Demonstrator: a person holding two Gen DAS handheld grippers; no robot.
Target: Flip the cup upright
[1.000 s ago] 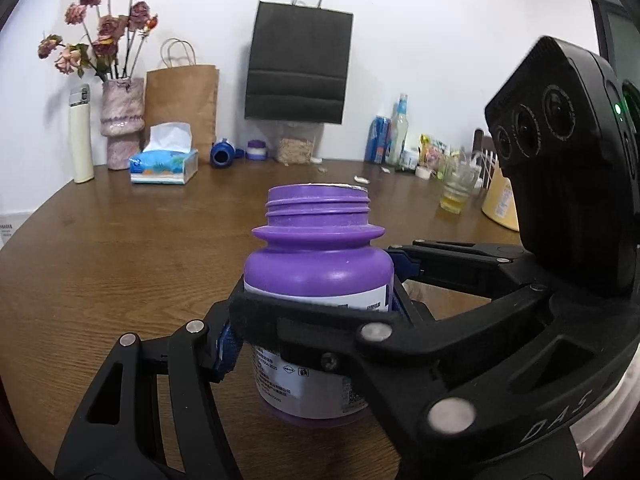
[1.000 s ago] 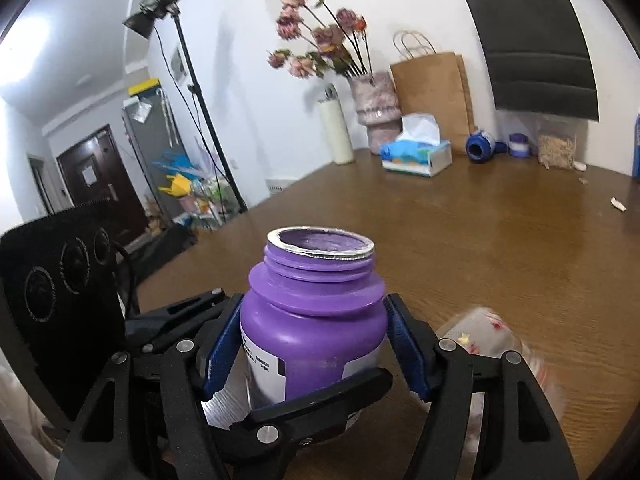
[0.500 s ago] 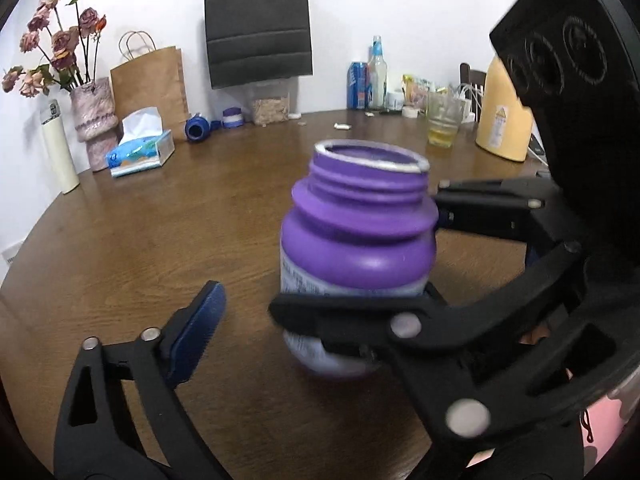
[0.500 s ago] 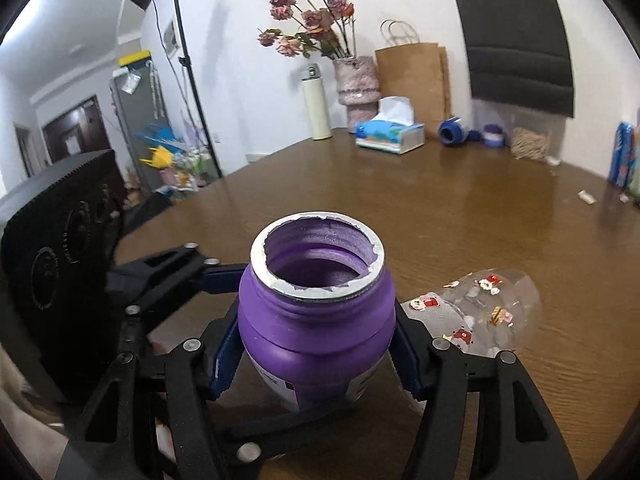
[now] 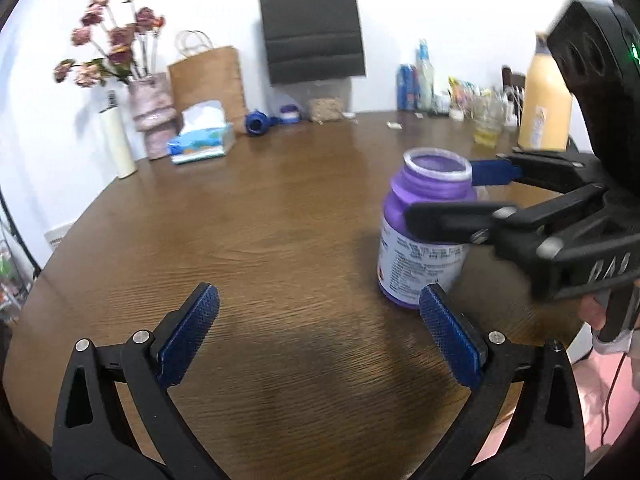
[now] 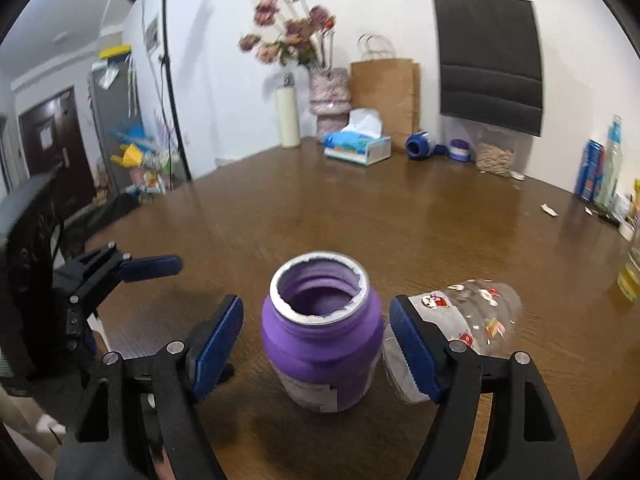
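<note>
A purple open-mouthed jar (image 6: 322,340) stands upright on the brown wooden table (image 6: 360,220). My right gripper (image 6: 316,332) is open around the jar, a blue pad on each side with a gap on the left. The left wrist view shows the jar (image 5: 424,240) at the right, one right-gripper finger (image 5: 448,216) crossing its front. My left gripper (image 5: 320,300) is open and holds nothing, left of and nearer than the jar. A clear plastic cup with cartoon stickers (image 6: 472,320) lies on its side just right of the jar, partly hidden by the right finger.
Along the table's far edge stand a vase of dried flowers (image 5: 154,120), a tissue box (image 5: 204,138), a brown paper bag (image 5: 208,80), bottles (image 5: 420,76), a glass of yellow liquid (image 5: 486,128) and an orange jug (image 5: 544,108). A black bag (image 5: 312,24) hangs on the wall.
My left gripper let go of the jar and drew back to the left. The right gripper has opened, and the jar now stands on the table.
</note>
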